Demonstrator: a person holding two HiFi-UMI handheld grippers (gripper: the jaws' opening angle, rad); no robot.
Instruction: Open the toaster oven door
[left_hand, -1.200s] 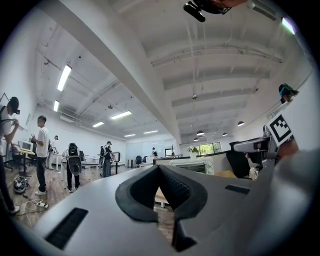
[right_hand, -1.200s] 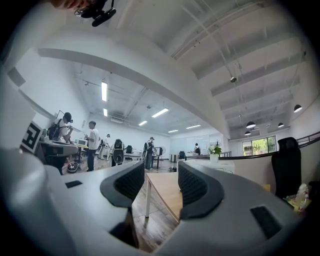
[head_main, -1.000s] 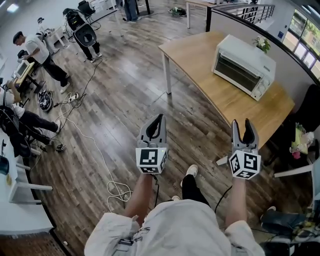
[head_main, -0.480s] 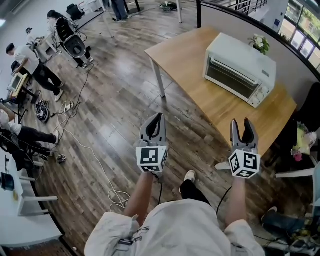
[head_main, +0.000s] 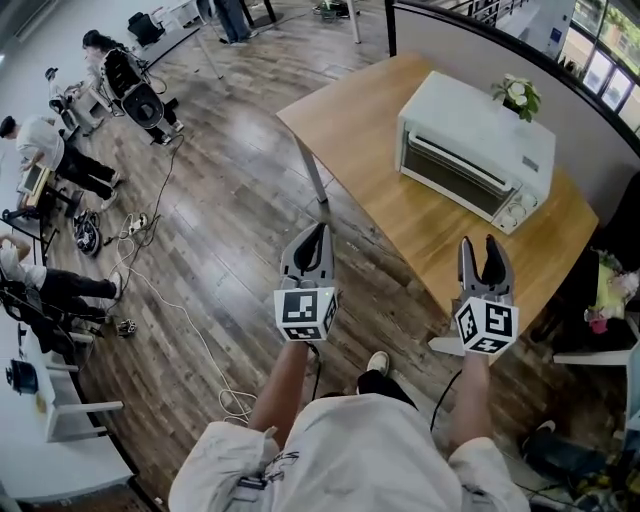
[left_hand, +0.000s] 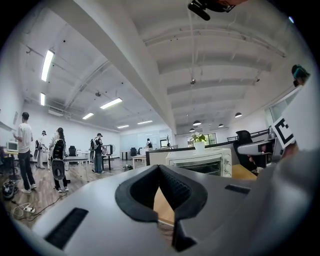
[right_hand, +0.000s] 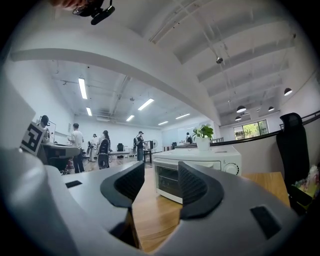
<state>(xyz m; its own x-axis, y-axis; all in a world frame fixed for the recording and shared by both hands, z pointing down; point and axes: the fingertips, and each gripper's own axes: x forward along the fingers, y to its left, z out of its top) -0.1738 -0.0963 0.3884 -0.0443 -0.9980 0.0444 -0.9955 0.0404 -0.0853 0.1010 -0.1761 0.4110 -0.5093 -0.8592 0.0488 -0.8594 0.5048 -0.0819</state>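
Here the oven (head_main: 475, 150) stands on the wooden table (head_main: 340, 100) with its door (head_main: 455, 172) closed and a potted plant (head_main: 517, 95) behind it. Both grippers point toward the oven, well apart from it. The left gripper (head_main: 317, 234) has its 2 jaws pressed together on nothing. The right gripper (head_main: 479, 245) has its jaws spread and empty.

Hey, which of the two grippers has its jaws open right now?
The right gripper: its jaws stand apart with nothing between them, while the left gripper has its jaws meeting at the tips.
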